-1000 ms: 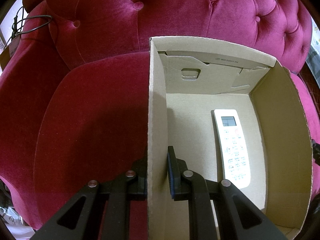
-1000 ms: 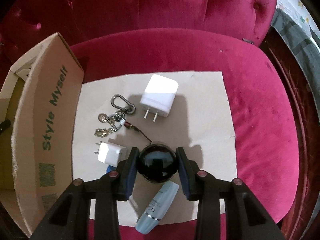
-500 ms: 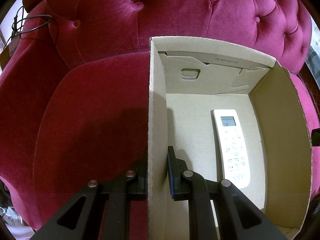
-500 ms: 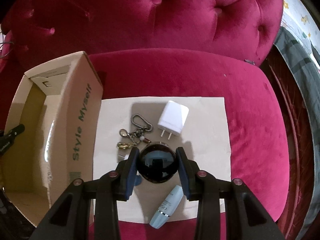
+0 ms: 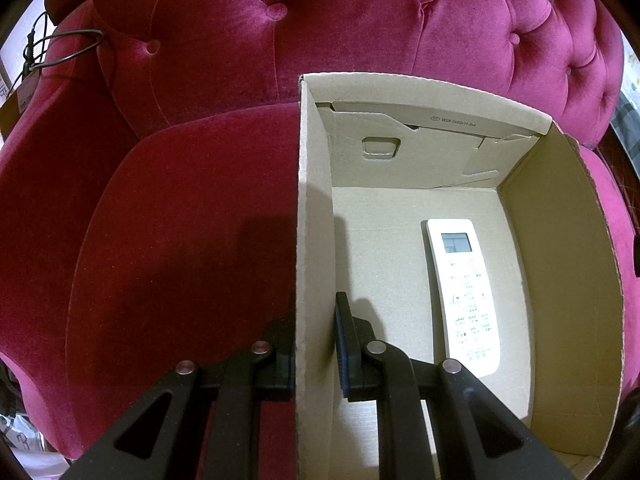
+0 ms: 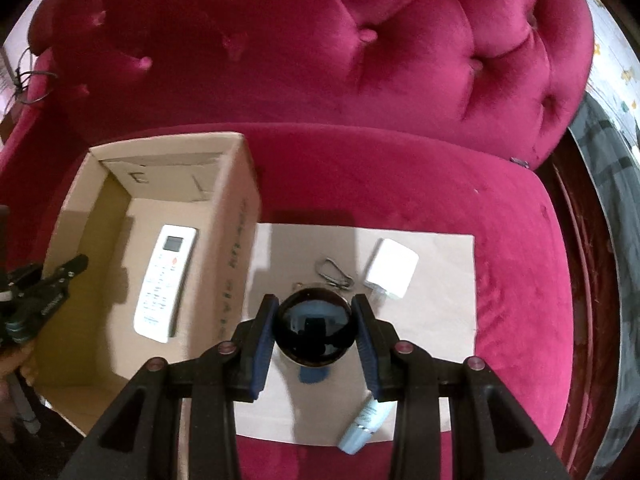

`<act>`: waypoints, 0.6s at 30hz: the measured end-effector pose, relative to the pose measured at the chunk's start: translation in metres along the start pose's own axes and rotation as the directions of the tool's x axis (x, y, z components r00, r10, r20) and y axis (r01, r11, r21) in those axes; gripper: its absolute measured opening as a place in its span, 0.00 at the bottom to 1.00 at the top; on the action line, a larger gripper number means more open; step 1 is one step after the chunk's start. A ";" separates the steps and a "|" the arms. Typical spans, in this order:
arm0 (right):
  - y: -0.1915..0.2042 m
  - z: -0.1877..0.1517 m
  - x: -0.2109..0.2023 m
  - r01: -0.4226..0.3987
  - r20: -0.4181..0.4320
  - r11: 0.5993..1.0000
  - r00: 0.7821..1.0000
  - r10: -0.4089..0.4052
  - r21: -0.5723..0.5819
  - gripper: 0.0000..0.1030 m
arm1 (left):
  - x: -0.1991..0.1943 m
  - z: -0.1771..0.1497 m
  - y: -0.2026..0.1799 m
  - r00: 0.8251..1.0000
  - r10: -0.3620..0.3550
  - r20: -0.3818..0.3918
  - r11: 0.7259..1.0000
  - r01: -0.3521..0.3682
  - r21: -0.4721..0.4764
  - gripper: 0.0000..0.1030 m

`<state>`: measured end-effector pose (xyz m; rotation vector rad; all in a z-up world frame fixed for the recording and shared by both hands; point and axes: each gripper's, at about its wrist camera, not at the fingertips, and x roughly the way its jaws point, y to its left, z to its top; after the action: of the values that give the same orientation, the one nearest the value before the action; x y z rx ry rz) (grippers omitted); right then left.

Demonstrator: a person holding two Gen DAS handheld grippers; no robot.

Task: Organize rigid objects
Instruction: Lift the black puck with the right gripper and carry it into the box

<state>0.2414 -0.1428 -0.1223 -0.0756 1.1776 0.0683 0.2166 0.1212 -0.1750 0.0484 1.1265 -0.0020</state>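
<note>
My right gripper [image 6: 315, 338] is shut on a glossy black ball [image 6: 314, 331] and holds it in the air above a cardboard sheet [image 6: 436, 304] on the red sofa. On that sheet lie a white charger [image 6: 392, 272], a carabiner keyring [image 6: 334, 278] and a pale blue tube [image 6: 365, 426]. My left gripper [image 5: 316, 344] is shut on the left wall of the open cardboard box [image 5: 314, 208]. A white remote [image 5: 464, 296] lies on the box floor, and the right wrist view shows the same remote [image 6: 166, 282] in the box [image 6: 236, 248], with the left gripper [image 6: 40, 292] at its left wall.
The tufted red sofa back [image 6: 360, 48] rises behind everything. A black cable [image 5: 60, 50] hangs over the sofa's left arm. A small blue item [image 6: 314, 376] lies on the sheet under the ball. Dark fabric [image 6: 604, 184] lies beyond the sofa's right edge.
My right gripper has risen with the black ball and shifted left toward the box, so the box interior and remote now show. A small white plug has dropped from sight. My left gripper has not moved.
</note>
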 end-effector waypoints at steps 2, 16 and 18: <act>0.010 0.003 -0.004 -0.010 0.007 1.000 1.000 0.010 -0.014 0.39 | 0.000 0.000 0.000 1.000 0.001 0.000 1.000 -0.001 0.001 0.15; 0.087 0.004 -0.019 -0.114 0.031 0.984 0.992 0.120 -0.138 0.39 | 0.000 0.000 0.001 1.000 -0.003 -0.001 1.000 0.003 0.000 0.15; 0.098 0.000 -0.015 -0.130 0.021 0.980 0.991 0.134 -0.149 0.39 | 0.000 0.000 0.001 1.000 -0.003 -0.001 1.000 0.003 0.000 0.15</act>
<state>0.2268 -0.0453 -0.1102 -0.1256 1.1447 0.2729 0.2169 0.1222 -0.1751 0.0465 1.1274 -0.0046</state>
